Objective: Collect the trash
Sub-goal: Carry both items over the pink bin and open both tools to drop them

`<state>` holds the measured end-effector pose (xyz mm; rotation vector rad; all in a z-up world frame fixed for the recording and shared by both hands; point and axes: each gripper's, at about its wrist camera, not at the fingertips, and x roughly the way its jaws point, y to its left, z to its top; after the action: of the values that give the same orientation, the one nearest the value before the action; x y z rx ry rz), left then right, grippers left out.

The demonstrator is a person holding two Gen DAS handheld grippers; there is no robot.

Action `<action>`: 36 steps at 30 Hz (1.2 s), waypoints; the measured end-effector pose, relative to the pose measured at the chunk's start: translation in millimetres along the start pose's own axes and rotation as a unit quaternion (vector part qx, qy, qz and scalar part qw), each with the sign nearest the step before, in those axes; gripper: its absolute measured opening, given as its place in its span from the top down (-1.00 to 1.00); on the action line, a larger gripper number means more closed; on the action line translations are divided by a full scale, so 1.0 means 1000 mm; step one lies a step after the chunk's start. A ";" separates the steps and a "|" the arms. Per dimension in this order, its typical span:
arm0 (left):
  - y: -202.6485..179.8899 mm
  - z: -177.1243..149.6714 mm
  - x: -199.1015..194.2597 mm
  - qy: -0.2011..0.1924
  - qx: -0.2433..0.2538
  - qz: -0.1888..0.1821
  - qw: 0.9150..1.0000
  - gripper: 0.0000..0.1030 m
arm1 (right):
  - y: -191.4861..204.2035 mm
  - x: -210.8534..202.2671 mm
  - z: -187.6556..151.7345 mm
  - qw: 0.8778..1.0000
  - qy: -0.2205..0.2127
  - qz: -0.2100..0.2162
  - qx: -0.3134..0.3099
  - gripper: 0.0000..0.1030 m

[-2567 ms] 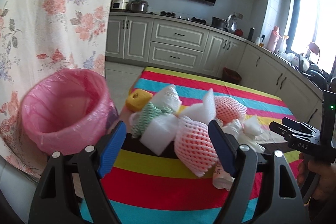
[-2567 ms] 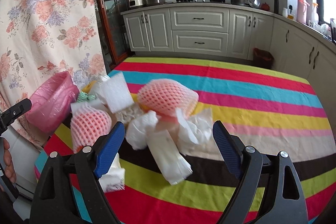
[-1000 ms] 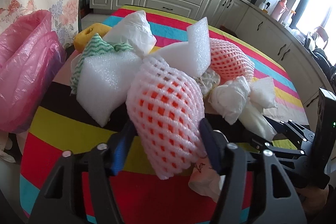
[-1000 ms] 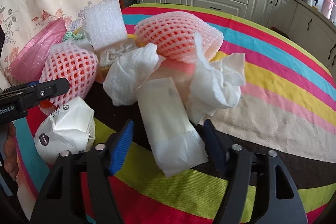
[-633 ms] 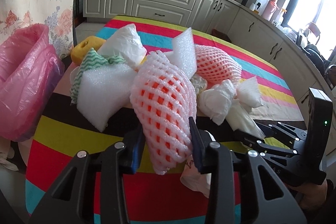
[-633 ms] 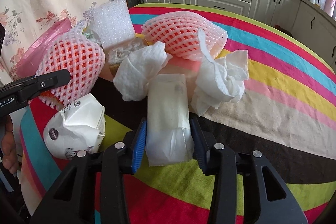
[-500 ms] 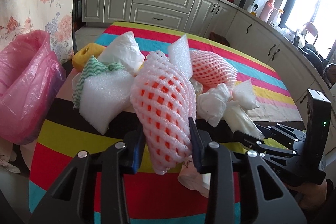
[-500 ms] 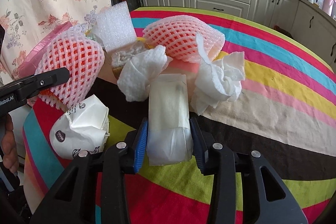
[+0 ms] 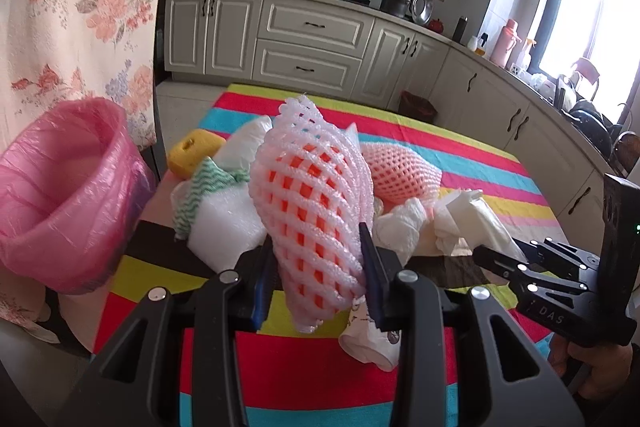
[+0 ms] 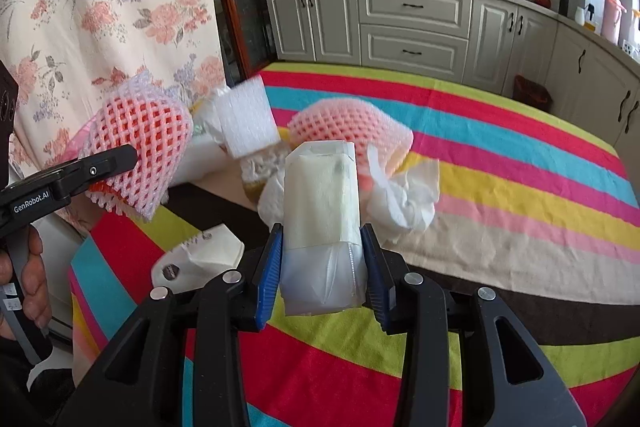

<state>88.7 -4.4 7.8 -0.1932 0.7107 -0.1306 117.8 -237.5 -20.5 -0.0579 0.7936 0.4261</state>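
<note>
Left wrist view: your left gripper (image 9: 318, 269), open around it a second ago, now pinches the foam fruit net (image 9: 310, 215) at centre frame, lifted off the pile; the pink-lined trash bin (image 9: 60, 195) waits at left.

Right wrist view: your right gripper (image 10: 322, 263) has likewise clamped the white plastic packet (image 10: 320, 223), raised above the striped tablecloth (image 10: 500, 195). Both pieces look bin-ready. Kitchen cabinets (image 10: 412, 23) line the background.

The left gripper (image 10: 116, 163) carries "GenRobot.AI" in white on its side; the right gripper (image 9: 496, 259) reads "DAS".
</note>
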 end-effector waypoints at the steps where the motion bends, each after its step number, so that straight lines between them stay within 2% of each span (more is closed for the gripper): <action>1: 0.001 0.001 -0.003 -0.004 -0.001 0.001 1.000 0.30 | 0.002 -0.003 0.003 1.000 -0.005 0.002 0.000 0.27; 9: 0.026 0.017 -0.035 -0.041 -0.016 0.022 0.999 0.30 | 0.018 -0.018 0.027 0.999 -0.035 0.015 -0.007 0.27; 18: 0.084 0.034 -0.071 -0.083 -0.047 0.070 0.993 0.30 | 0.051 -0.021 0.062 0.997 -0.060 0.042 -0.028 0.27; 25: 0.134 0.047 -0.098 -0.112 -0.071 0.115 0.984 0.30 | 0.089 -0.009 0.090 0.994 -0.068 0.066 -0.054 0.27; 36: 0.184 0.053 -0.117 -0.129 -0.089 0.158 0.975 0.29 | 0.161 0.021 0.132 0.987 -0.070 0.114 -0.087 0.27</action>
<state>46.1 203.1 81.0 -0.2594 0.4847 0.2604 157.4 -55.2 75.6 -0.0995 0.6259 0.7077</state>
